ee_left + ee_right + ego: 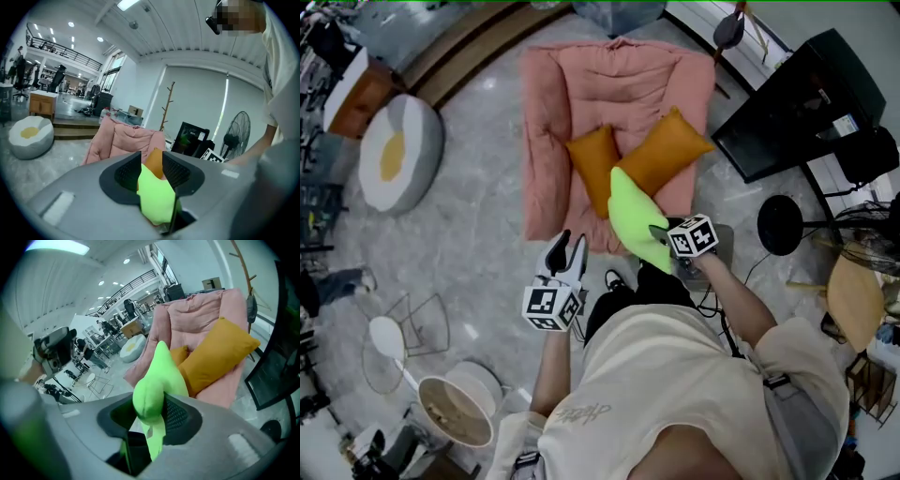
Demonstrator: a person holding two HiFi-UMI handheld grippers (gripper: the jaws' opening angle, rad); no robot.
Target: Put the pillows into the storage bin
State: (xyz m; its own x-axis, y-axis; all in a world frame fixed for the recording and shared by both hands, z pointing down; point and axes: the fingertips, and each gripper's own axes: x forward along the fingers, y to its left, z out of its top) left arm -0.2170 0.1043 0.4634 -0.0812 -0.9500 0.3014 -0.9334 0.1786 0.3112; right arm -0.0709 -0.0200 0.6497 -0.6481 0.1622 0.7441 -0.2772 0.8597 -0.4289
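**A:** Head view?
**B:** The right claw point(659, 234) clamps the green pillow point(634, 217), whose long axis runs far-to-near. The left claw point(568, 251) sits just left of it.
**A:** Left gripper view?
**B:** Jaws wide and empty, with the pillow ahead, untouched.
**A:** Right gripper view?
**B:** It grips the pillow's near end.

A smooth lime-green cloth pillow point(633, 220) and two matt mustard cloth pillows point(666, 150) are seen with a quilted pink fabric lounger point(619, 84) and a glossy grey floor point(478, 244).

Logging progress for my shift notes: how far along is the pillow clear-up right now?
Done: no pillow shows in any bin. In hand: the right gripper is clamped on the lime-green soft pillow. Remaining: two orange fabric pillows lie on the pink padded floor chair; the left gripper is open, empty.
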